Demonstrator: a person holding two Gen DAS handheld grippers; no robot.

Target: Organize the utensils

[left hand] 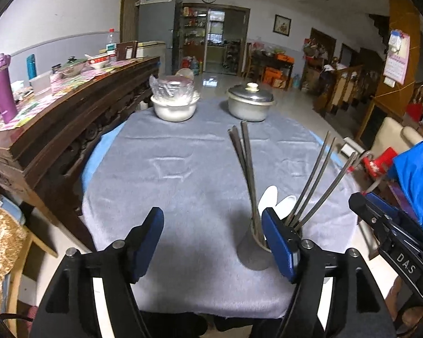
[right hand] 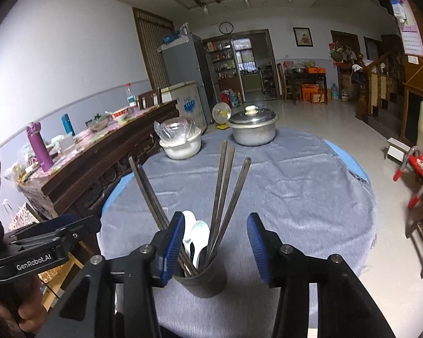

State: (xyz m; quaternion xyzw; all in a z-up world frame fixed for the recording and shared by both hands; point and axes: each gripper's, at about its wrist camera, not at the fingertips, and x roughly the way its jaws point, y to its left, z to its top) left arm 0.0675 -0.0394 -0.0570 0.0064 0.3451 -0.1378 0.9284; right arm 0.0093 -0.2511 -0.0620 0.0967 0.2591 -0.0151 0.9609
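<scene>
A dark utensil cup (right hand: 201, 280) stands upright near the front edge of the grey-clothed round table (right hand: 296, 191). It holds several dark chopsticks (right hand: 225, 188) and two white spoons (right hand: 196, 235). My right gripper (right hand: 215, 248) is open and empty, with the cup just below and between its blue-padded fingers (right hand: 256, 246). My left gripper (left hand: 213, 243) is open and empty, left of the cup (left hand: 255, 250), which its right finger partly hides. The chopsticks (left hand: 246, 163) fan out above it. The right gripper (left hand: 392, 231) shows at the right edge.
A lidded metal pot (left hand: 251, 102) and a white bowl with a plastic-wrapped dish (left hand: 174, 100) sit at the table's far edge. A carved wooden sideboard (left hand: 70, 112) with bottles and dishes runs along the left. A red chair (right hand: 420, 166) stands on the right.
</scene>
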